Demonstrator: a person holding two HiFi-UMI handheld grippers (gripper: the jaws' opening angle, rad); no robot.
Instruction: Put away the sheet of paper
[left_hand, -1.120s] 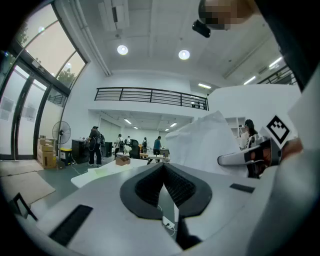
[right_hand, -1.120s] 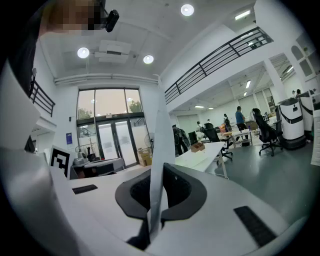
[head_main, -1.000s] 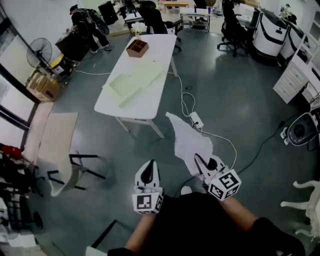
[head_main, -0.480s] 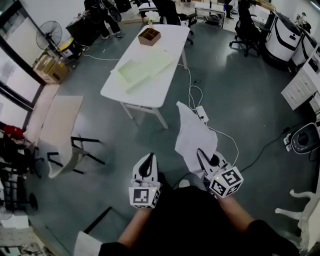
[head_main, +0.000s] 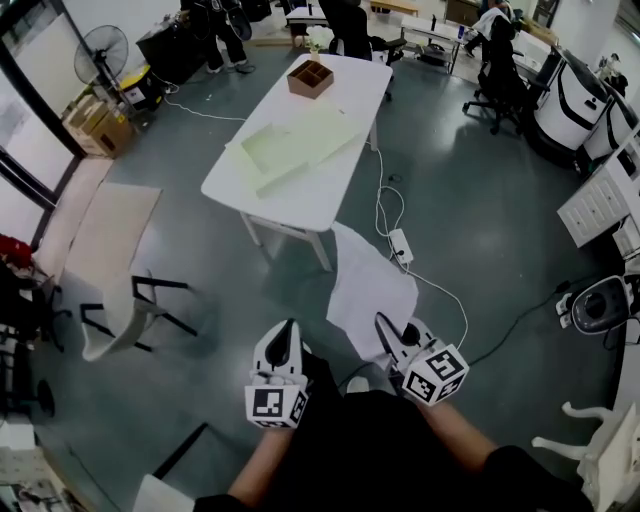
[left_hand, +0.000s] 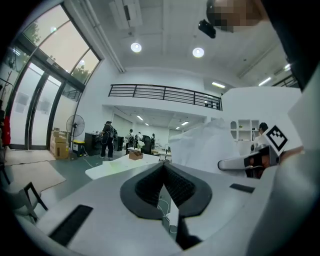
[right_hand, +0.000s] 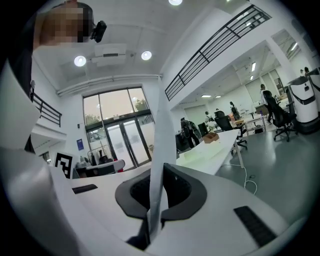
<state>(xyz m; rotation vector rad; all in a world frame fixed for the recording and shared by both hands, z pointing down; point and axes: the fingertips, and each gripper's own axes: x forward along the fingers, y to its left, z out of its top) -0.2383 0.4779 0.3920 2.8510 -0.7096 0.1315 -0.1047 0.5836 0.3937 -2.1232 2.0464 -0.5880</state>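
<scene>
A white sheet of paper (head_main: 368, 282) hangs out in front of me over the grey floor, with my right gripper (head_main: 384, 324) shut on its near edge. In the right gripper view the sheet (right_hand: 159, 150) runs edge-on up from between the closed jaws of that gripper (right_hand: 154, 201). My left gripper (head_main: 287, 328) is beside it at the left, shut and empty; its jaws (left_hand: 164, 169) meet with nothing between them. In the left gripper view the sheet (left_hand: 200, 145) and the right gripper (left_hand: 248, 161) show at the right.
Ahead stands a white table (head_main: 300, 195) bearing pale green sheets (head_main: 295, 145) and a wooden compartment box (head_main: 310, 77). A power strip (head_main: 400, 245) with cables lies on the floor by it. A chair (head_main: 120, 315) is at the left. Office chairs (head_main: 500, 60) and people stand farther back.
The table has come closer and larger in the head view. Both grippers have drifted slightly left and the sheet has swung a little, still in the right gripper.
</scene>
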